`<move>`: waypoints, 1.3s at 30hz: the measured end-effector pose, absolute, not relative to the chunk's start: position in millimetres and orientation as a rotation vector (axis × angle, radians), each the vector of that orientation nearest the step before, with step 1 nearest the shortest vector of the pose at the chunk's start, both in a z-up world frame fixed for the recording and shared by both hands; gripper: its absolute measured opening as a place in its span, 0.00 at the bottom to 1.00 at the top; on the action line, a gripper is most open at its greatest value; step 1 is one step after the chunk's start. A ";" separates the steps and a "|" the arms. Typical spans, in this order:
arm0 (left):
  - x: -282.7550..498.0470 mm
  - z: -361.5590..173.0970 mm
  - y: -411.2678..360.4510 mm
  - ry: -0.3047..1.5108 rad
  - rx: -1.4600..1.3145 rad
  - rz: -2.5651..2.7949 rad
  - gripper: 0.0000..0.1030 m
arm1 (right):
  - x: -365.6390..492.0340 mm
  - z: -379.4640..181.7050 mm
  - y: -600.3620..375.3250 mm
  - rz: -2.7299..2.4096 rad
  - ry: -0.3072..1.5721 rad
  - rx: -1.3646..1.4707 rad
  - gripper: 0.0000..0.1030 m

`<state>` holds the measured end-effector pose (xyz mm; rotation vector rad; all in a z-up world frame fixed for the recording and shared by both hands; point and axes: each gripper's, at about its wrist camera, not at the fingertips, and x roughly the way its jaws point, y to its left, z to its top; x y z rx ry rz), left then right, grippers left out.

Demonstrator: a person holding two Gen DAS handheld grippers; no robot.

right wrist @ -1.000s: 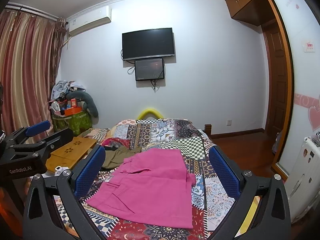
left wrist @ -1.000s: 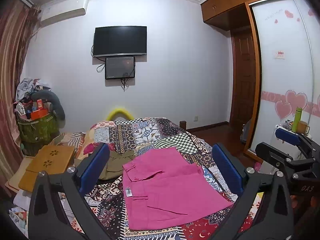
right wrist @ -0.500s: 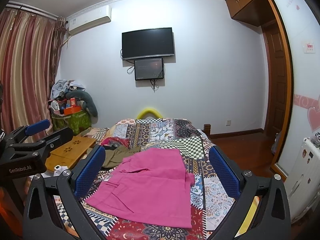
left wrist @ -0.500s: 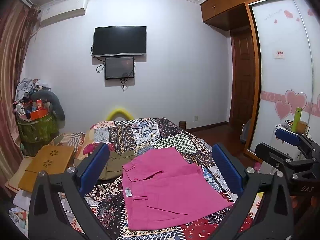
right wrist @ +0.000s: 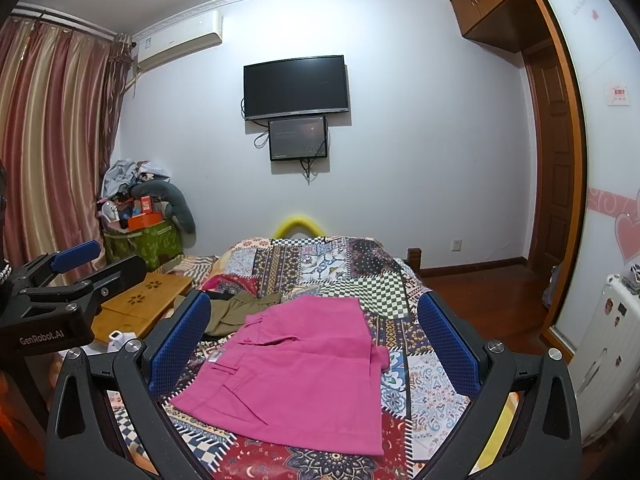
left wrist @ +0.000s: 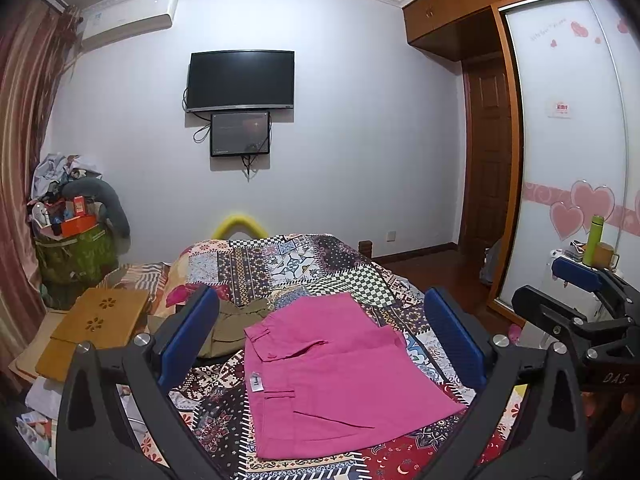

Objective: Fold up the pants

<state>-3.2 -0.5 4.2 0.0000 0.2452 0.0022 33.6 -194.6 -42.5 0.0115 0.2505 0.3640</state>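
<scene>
Folded pink cotton pants (left wrist: 340, 376) (right wrist: 296, 372) are lying flat in a squarish bundle on the patchwork bed (left wrist: 304, 264). Both the left gripper (left wrist: 320, 336) and right gripper (right wrist: 312, 340) are hovering above, jaws spread wide, blue textured pads (right wrist: 176, 344) flanking the pants without touching.

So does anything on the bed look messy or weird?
A little. The pink pants lie folded but crooked on the quilt, with one corner poking out at the right edge. Olive pants lie crumpled beside them. Both grippers hover open, touching nothing.
</scene>
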 end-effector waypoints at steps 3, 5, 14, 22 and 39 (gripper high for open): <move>-3.3 4.6 -0.1 0.245 0.000 0.002 1.00 | 33.5 -42.5 -195.5 0.364 0.251 0.012 1.00; -3.3 4.6 -0.2 0.244 -0.001 0.001 1.00 | 33.8 -42.5 -195.8 0.365 0.251 0.012 1.00; -3.7 4.1 -0.5 0.243 0.000 0.001 1.00 | 33.6 -42.4 -195.4 0.364 0.251 0.012 1.00; -1.5 4.1 -0.9 0.250 -0.003 -0.003 1.00 | 34.3 -42.7 -195.9 0.365 0.252 0.014 1.00; 92.4 -41.7 19.8 0.411 0.010 0.025 1.00 | 85.6 -73.6 -200.6 0.335 0.352 0.023 1.00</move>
